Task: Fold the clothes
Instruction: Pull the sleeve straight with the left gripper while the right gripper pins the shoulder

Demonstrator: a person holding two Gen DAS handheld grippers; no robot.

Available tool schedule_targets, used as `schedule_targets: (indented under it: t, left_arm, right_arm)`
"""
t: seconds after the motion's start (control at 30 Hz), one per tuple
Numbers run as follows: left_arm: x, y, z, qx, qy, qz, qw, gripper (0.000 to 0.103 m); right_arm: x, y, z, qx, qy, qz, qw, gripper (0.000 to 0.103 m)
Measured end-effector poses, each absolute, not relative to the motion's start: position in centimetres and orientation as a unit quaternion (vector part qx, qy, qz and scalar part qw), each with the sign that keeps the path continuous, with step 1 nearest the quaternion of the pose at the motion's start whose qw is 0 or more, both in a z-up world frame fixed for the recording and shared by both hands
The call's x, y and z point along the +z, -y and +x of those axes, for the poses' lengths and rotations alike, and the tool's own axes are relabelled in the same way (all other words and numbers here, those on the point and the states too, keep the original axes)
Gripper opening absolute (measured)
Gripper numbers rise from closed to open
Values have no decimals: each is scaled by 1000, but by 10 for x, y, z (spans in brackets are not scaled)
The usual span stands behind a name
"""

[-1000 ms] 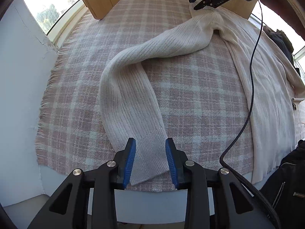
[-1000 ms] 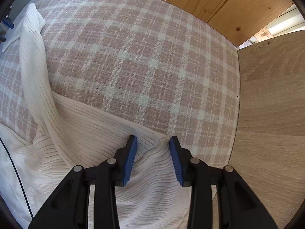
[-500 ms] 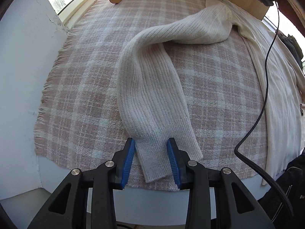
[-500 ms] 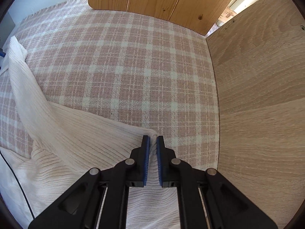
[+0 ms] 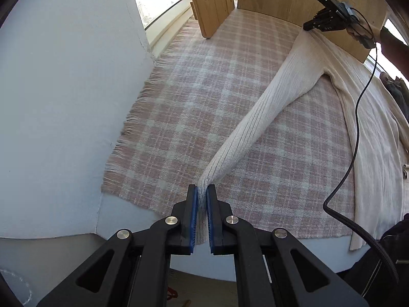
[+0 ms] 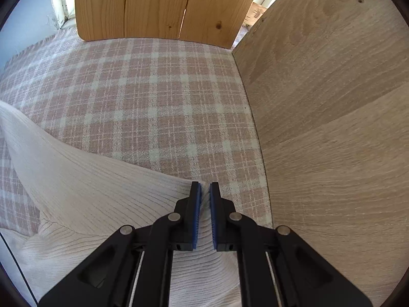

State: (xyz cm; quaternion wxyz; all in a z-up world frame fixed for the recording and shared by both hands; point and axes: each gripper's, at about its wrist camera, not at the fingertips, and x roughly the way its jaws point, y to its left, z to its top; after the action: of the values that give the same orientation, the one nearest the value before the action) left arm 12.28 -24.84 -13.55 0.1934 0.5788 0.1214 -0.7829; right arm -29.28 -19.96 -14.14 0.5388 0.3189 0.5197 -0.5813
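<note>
A cream ribbed cardigan point(image 5: 370, 128) lies on a pink plaid blanket point(image 5: 191, 89). Its long sleeve point(image 5: 255, 117) stretches in a straight line, raised off the blanket, from the shoulder down to my left gripper point(image 5: 201, 189). The left jaws are closing, and the blue pads press on the sleeve's cuff. My right gripper point(image 5: 324, 23) shows at the far top right, at the shoulder. In the right wrist view the right gripper point(image 6: 205, 186) is shut on the cardigan's point(image 6: 89, 192) shoulder edge, which is lifted slightly off the blanket point(image 6: 153, 89).
A light wooden panel point(image 6: 332, 128) stands close to the right of the right gripper. Pine planks point(image 6: 153, 5) stand at the blanket's far end. A white wall point(image 5: 64, 102) borders the left. A black cable point(image 5: 358, 117) crosses the cardigan. A dark jacket point(image 5: 388, 255) sits at bottom right.
The left gripper closed on the cuff and lifted it, pulling the bent sleeve straight. The right gripper closed on the shoulder edge and shifted along the blanket while rolling.
</note>
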Motion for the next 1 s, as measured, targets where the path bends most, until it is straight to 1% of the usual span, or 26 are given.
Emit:
schedule_targets:
  t: [0.1, 0.2, 0.23, 0.3, 0.4, 0.47, 0.5, 0.53, 0.57, 0.77, 0.83, 0.87, 1.0]
  left_arm:
    - [-154, 253, 128, -756, -109, 620, 179, 8]
    - [-152, 253, 127, -759, -119, 618, 164, 9]
    - [-152, 254, 127, -761, -123, 617, 160, 12]
    - [-145, 258, 130, -762, -119, 613, 170, 12]
    - [-137, 266, 139, -757, -118, 616, 183, 13]
    - [-137, 268, 142, -754, -123, 622, 172, 14]
    - [-137, 269, 144, -753, -125, 624, 165, 18]
    - [-142, 270, 145, -748, -122, 631, 164, 21]
    - [-147, 270, 146, -743, -117, 638, 164, 27]
    - [-185, 271, 137, -718, -91, 675, 147, 28]
    - [-186, 268, 138, -722, -83, 671, 147, 21]
    - [-183, 268, 138, -727, -84, 665, 149, 6]
    - [-159, 262, 137, -747, -74, 641, 163, 7]
  right_arm:
    - [-153, 204, -281, -566, -543, 318, 533, 7]
    - [-152, 207, -269, -554, -558, 305, 538, 8]
    - [-149, 209, -267, -550, -564, 300, 538, 9]
    - [-142, 212, -265, -552, -569, 287, 538, 11]
    - [-136, 219, -269, -548, -550, 298, 555, 11]
    - [-134, 223, -271, -543, -541, 306, 565, 11]
    - [-137, 225, -270, -538, -545, 307, 565, 11]
    - [-139, 222, -266, -534, -550, 306, 564, 11]
    - [-141, 216, -258, -531, -557, 304, 562, 11]
    - [-157, 210, -233, -509, -573, 304, 565, 11]
    - [-158, 211, -232, -507, -573, 307, 566, 11]
    - [-158, 212, -231, -506, -573, 307, 567, 11]
    - [-158, 213, -230, -498, -578, 301, 572, 11]
